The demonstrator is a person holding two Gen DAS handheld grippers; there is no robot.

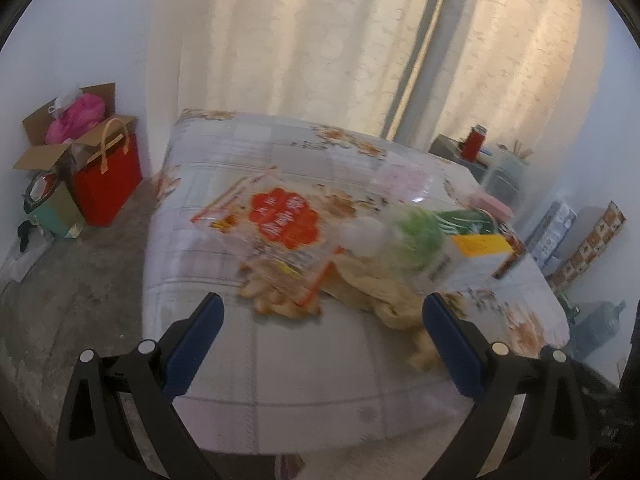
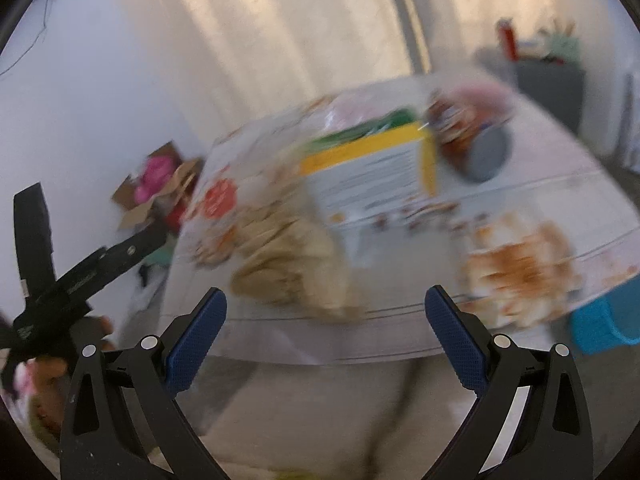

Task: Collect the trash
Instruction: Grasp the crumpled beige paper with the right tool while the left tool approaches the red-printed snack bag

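A heap of trash lies on the floral tablecloth: a clear wrapper with a red label (image 1: pixel 285 220), a crumpled tan paper bag (image 1: pixel 372 288), a white and yellow carton (image 1: pixel 476 258), green packaging (image 1: pixel 420 232). My left gripper (image 1: pixel 322 308) stands open just before the heap, nothing between its fingers. In the blurred right wrist view I see the tan bag (image 2: pixel 288 264), the carton (image 2: pixel 372 176) and a lying can (image 2: pixel 472 140). My right gripper (image 2: pixel 326 304) is open and empty near the table's front edge. The left gripper's frame (image 2: pixel 60 272) shows at the left.
The table (image 1: pixel 312 360) stands before pale curtains. On the floor at left are a cardboard box (image 1: pixel 68 128) with pink bags and a red gift bag (image 1: pixel 108 176). A grey cabinet (image 1: pixel 492 160) with a red jar is at back right. A blue bin (image 2: pixel 604 320) sits right of the table.
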